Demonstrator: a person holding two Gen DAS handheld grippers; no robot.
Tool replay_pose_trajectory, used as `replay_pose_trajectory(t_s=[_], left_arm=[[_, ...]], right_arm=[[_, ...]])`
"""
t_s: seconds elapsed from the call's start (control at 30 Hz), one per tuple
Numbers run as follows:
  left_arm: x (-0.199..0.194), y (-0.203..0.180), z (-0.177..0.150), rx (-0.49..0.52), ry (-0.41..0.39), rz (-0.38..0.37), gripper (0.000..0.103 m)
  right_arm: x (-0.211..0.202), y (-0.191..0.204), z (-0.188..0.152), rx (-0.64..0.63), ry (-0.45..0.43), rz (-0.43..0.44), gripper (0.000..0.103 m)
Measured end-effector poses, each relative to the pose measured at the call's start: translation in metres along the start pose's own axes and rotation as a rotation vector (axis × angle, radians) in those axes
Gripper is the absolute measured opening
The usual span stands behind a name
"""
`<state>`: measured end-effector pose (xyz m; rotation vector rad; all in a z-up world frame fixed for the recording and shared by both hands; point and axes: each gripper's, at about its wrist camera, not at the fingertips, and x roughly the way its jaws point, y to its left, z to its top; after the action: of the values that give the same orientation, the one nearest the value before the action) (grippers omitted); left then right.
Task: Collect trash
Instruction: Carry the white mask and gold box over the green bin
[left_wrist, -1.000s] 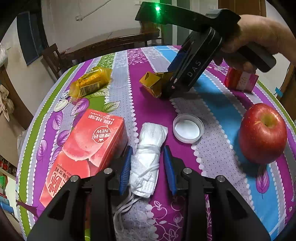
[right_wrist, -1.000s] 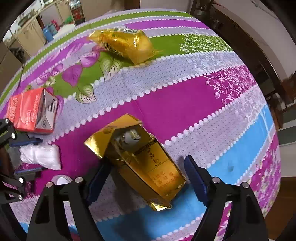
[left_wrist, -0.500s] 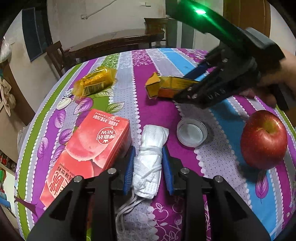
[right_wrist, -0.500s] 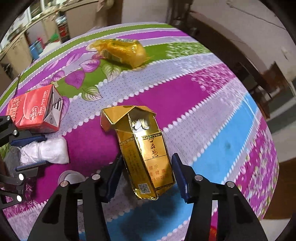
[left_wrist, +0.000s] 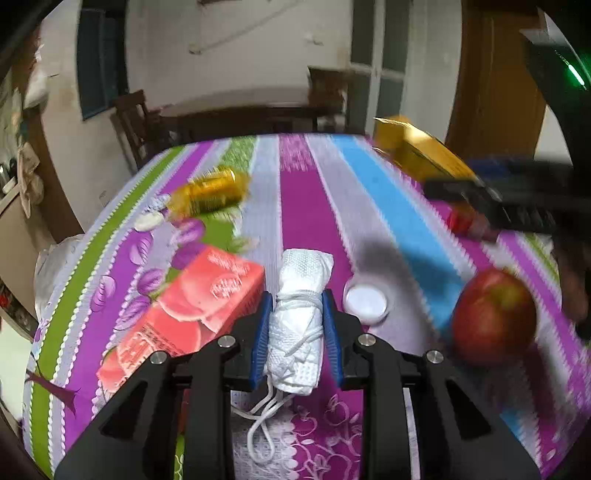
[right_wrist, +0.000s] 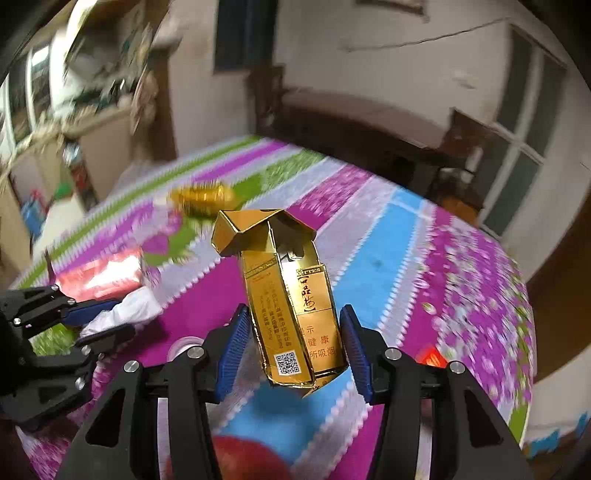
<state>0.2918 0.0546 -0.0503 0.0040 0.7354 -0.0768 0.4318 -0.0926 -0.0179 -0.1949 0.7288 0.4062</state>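
Observation:
My left gripper (left_wrist: 295, 332) is shut on a rolled white face mask (left_wrist: 299, 321), its strings hanging below, just above the striped tablecloth (left_wrist: 310, 206). My right gripper (right_wrist: 291, 339) is shut on an open gold cigarette box (right_wrist: 288, 295) and holds it upright, lifted above the table. The gold box also shows at upper right in the left wrist view (left_wrist: 417, 155). A yellow snack wrapper (left_wrist: 207, 192) lies at the far left of the table.
A red juice carton (left_wrist: 192, 314) lies just left of my left gripper. A white lid (left_wrist: 365, 299) and a red apple (left_wrist: 495, 314) sit to the right. A small red packet (left_wrist: 465, 221) lies beyond. Chairs and a dark table stand behind.
My right gripper closed on the gold box and lifted it off the table. My left gripper closed on the mask and has tilted up with it.

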Motion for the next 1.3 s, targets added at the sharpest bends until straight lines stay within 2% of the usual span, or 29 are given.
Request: replay_pose_trajectory(t_s=[0.27, 0.5, 0.7, 0.9, 1.3], left_arm=[[-0.054, -0.019, 0.007, -0.059, -0.156, -0.022, 0.026], [-0.093, -0.058, -0.001, -0.046, -0.241, -0.047, 0.026], [-0.111, -0.100, -0.012, -0.013, -0.257, -0.108, 0.026], [-0.124, -0.137, -0.020, 0.040, -0.271, -0.159, 0.026], [-0.143, -0.226, -0.027, 0.163, -0.290, -0.287, 0.026]], right_arm=[[-0.088, 0.011, -0.056, 0.119, -0.188, -0.126, 0.052], [-0.156, 0.020, -0.109, 0.211, -0.290, -0.217, 0.052], [-0.206, 0.025, -0.146, 0.253, -0.332, -0.280, 0.052], [-0.256, 0.012, -0.182, 0.299, -0.347, -0.339, 0.052], [-0.358, -0.045, -0.262, 0.399, -0.360, -0.502, 0.052]])
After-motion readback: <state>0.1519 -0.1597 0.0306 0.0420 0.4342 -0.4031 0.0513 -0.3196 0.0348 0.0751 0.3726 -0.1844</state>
